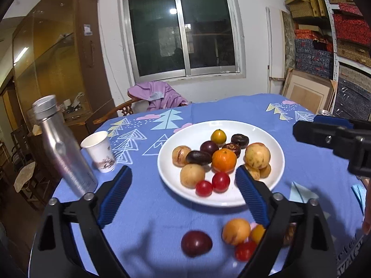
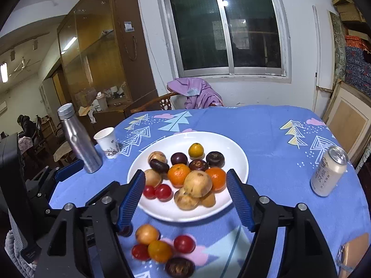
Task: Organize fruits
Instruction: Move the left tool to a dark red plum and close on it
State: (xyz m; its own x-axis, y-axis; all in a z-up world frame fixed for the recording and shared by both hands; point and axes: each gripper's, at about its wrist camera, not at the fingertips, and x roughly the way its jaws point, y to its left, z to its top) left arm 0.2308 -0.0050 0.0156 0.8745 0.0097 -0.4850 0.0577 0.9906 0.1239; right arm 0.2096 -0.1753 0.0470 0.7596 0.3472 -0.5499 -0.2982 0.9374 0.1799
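A white plate (image 1: 169,176) (image 2: 236,153) on the blue tablecloth holds several fruits: oranges (image 1: 224,160) (image 2: 178,175), tan round fruits (image 2: 198,183), dark purple fruits (image 1: 198,157) and two cherry tomatoes (image 1: 220,182) (image 2: 163,192). Loose fruits lie on the cloth in front of the plate: a dark plum (image 1: 196,243), a tan fruit (image 1: 236,231) (image 2: 147,234), cherry tomatoes (image 2: 184,243) and a small orange one (image 2: 160,251). My left gripper (image 1: 183,194) is open and empty above the plate's near edge. My right gripper (image 2: 184,199) is open and empty over the plate's near side.
A silver bottle (image 1: 62,148) (image 2: 80,139) and a paper cup (image 1: 99,151) (image 2: 107,142) stand at the table's left. A drink can (image 2: 328,171) stands at the right. A chair with a purple garment (image 1: 157,95) is behind the table. The right gripper also shows in the left wrist view (image 1: 336,139).
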